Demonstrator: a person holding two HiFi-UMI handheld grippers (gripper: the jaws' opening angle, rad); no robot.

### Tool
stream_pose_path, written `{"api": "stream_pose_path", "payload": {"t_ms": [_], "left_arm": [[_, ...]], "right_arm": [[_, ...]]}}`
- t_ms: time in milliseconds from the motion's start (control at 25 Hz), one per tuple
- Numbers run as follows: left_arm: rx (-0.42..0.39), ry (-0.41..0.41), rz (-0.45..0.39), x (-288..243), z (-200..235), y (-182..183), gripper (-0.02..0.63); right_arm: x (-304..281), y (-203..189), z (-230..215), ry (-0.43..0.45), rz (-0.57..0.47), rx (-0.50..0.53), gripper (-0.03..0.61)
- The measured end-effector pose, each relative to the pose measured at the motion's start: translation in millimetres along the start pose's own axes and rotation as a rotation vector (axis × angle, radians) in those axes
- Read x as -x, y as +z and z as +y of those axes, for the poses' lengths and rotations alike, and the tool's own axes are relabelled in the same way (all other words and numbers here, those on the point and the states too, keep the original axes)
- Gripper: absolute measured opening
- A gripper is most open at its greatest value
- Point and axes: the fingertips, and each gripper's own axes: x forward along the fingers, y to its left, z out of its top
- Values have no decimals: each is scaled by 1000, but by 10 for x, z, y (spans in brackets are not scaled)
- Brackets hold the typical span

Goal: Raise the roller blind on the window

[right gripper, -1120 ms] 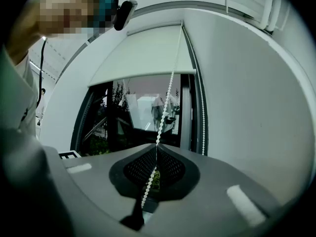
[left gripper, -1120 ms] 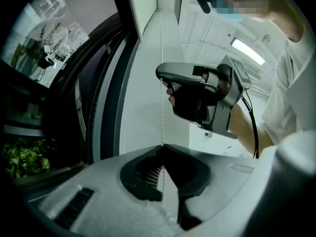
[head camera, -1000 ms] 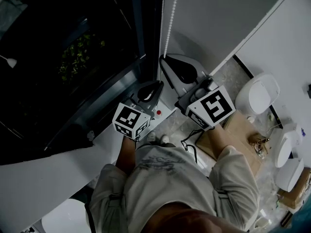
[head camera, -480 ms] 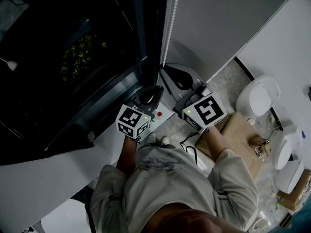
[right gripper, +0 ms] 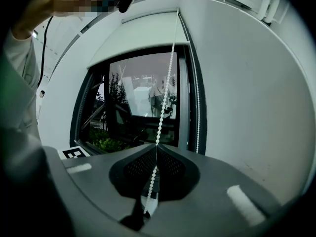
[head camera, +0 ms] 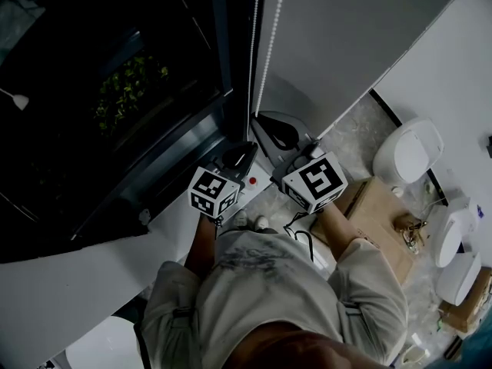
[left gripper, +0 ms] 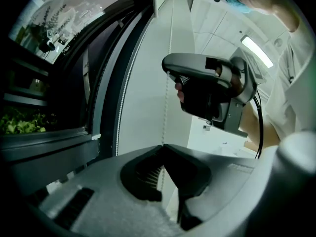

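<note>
The window [right gripper: 143, 102] is dark, and the white roller blind [right gripper: 133, 38] covers only its top. Two strands of the white bead chain [head camera: 269, 44] hang beside the frame. My left gripper [head camera: 250, 138] is shut on one strand, which runs up out of its jaws as a thin chain [left gripper: 165, 107]. My right gripper [head camera: 260, 118], just to the right and slightly higher, is shut on a strand [right gripper: 165, 93] that rises to the blind's top. The other strand [right gripper: 197, 107] hangs along the frame. From the left gripper view, the right gripper [left gripper: 207, 90] sits close above.
A white sill [head camera: 108, 279] runs below the window, with green plants [head camera: 123, 91] outside. On the floor at right stand white ceramic fixtures [head camera: 409, 151] and a cardboard box [head camera: 378, 206]. A white wall [right gripper: 247, 83] lies right of the frame.
Both grippers have sunk along the chain, staying shut on it. In the head view their marker cubes have drawn closer together and lower.
</note>
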Motion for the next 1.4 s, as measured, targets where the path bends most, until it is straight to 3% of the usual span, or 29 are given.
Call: {"api": "stream_pose_path", "payload": {"t_ms": [480,840,1120,1400], "left_arm": [[31,-1,59,-78,32,-329,14],[32,18,38,41,-7,-277,21],[7,54,-63,319,2,158,61],[-71,69,-207,613,-52,959,71]], "right_arm": [[19,-324,11,-10,46,-19,11],[41,-341,44,-8,49,-8,11],[51,-340,54,-10,45,-4,11],[62,-337,58,-9,41,0,11]]}}
